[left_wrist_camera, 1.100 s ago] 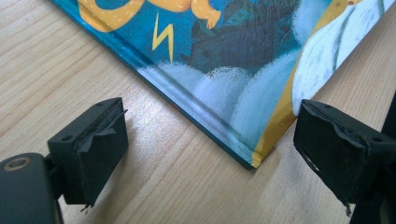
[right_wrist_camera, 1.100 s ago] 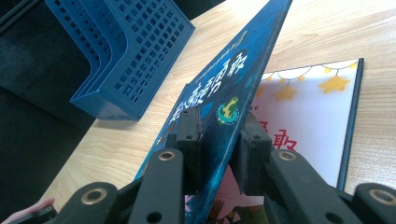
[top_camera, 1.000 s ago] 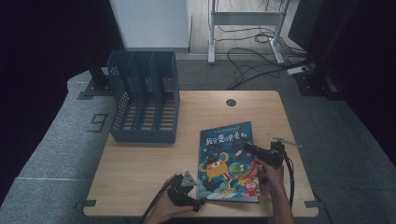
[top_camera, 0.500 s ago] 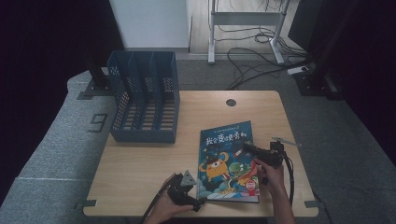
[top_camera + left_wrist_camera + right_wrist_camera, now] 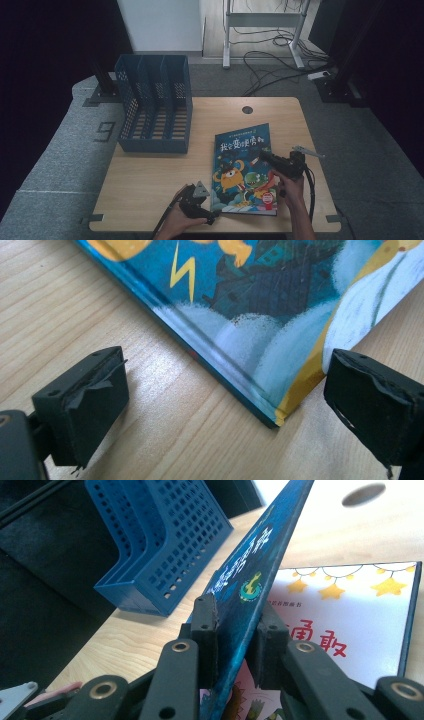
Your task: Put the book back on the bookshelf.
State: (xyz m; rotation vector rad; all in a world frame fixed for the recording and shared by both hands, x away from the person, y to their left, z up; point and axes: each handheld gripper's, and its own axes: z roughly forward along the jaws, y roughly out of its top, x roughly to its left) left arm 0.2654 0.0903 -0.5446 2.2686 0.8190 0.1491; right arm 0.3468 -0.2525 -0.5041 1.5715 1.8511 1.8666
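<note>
I had the right tongs (image 5: pixel 235 630) clamped on the front cover (image 5: pixel 260 555) of the picture book (image 5: pixel 245 170) — in the right gripper view the cover stood lifted on edge between the two jaws, with the first page (image 5: pixel 350 625) showing beneath it. The book lay on the bench (image 5: pixel 150 185), right of centre and towards the near edge. My left tongs (image 5: pixel 225 405) were apart, one jaw either side of the book's near left corner (image 5: pixel 275 417), resting low by the wood and not gripping it. The blue file rack (image 5: pixel 155 107) stood at the far left of the bench — well apart from the book.
</note>
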